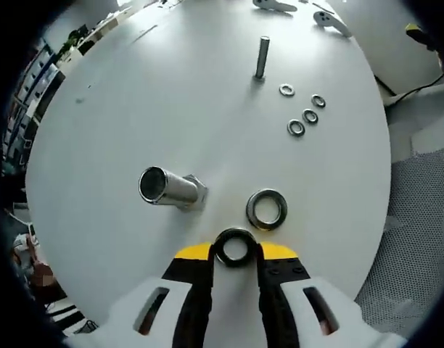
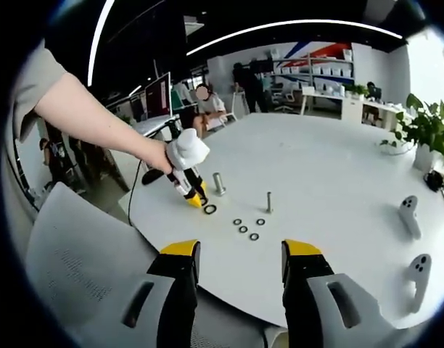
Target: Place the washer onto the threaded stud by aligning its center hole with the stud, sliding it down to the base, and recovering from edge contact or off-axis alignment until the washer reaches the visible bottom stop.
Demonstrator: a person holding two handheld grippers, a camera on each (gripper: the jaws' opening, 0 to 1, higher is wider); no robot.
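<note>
Washer: a dark ring (image 1: 235,247) sits pinched between the yellow tips of the left gripper (image 1: 235,250), low over the white table (image 1: 135,109). The ring lies flat, with its hole facing up.
Left gripper: its two jaws are closed on the sides of the ring. In the right gripper view it (image 2: 196,198) is held out over the table by a person's hand in a white glove (image 2: 186,151).
Spare big ring: a second ring (image 1: 266,209) lies flat on the table just past the held one. The gripper could bump it and push it away.
Big stud: a fat metal post (image 1: 171,188) stands on its six-sided base, a little further off and to the left. It looks the right size for the held ring.
What could go wrong: the ring is held only by its edges, so it could tip or pop out. If the hole is not straight over the post, the ring's edge may catch on the top or jam on the threads.
Thin stud: a skinny post (image 1: 262,56) stands far back.
Small rings: four little rings (image 1: 302,110) lie near it.
Right gripper: its jaws (image 2: 239,259) stand wide apart with nothing between them, well back from the table edge.
</note>
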